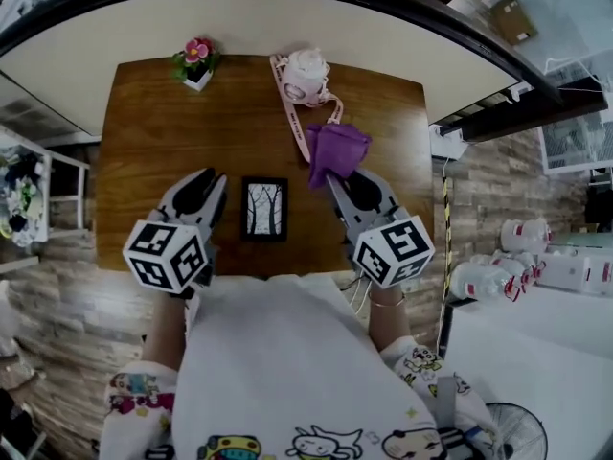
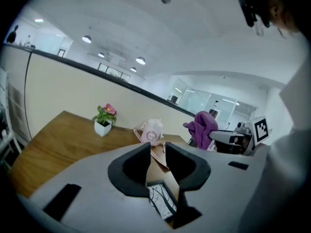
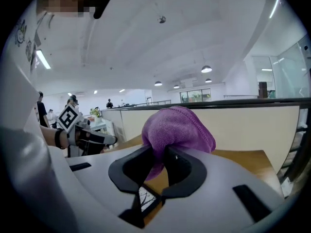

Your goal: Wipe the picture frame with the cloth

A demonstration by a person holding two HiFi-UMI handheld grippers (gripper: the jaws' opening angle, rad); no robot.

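Head view alone shows whole picture frame [image 1: 264,209], right gripper [image 3: 162,153] pinches cloth [image 3: 179,126], left gripper [image 2: 157,152] jaws parted, empty.

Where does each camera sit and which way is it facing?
Head view: on the person's head, facing steeply down at table and picture frame; left gripper, right gripper, forearms show.
Left gripper view: on the left gripper, along its open, empty jaws toward the flower pot; right gripper at right.
Right gripper view: on the right gripper, along jaws shut on the cloth; left gripper at left.
Shared: all three show the picture frame.
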